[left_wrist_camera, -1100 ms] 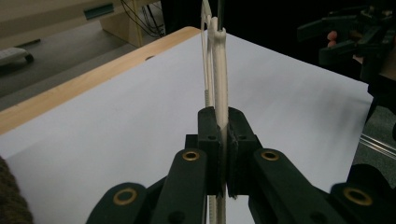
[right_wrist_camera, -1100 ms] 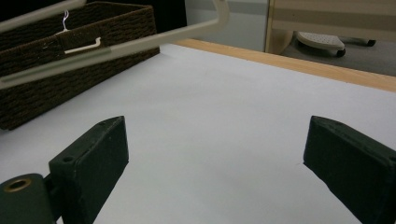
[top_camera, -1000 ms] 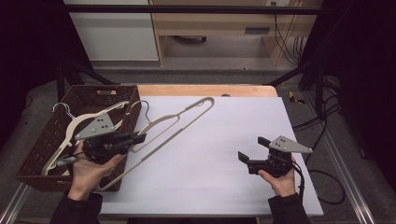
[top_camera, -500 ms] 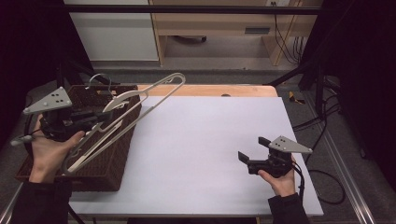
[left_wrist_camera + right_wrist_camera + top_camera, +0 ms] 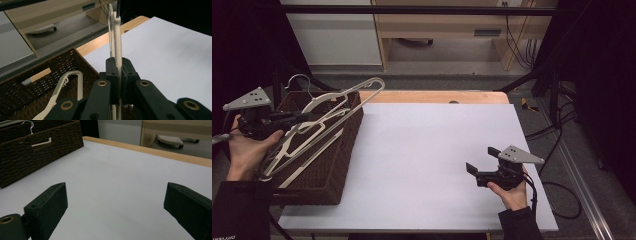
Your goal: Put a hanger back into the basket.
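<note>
My left gripper hangs over a brown wicker basket at the table's left edge. It is shut on a cream plastic hanger that slants up and to the right above the basket. In the left gripper view the jaws pinch the hanger's thin bar edge-on. A second cream hanger lies inside the basket. My right gripper rests low on the white table at the front right. It is open, with bare tabletop between its jaws.
The basket stands at the far left in the right gripper view, with a wire hook above its rim. A wooden strip edges the table's far side. Cables trail off on the right.
My left gripper has carried the hanger leftward, from over the table to above the basket. The right gripper has stayed where it was.
</note>
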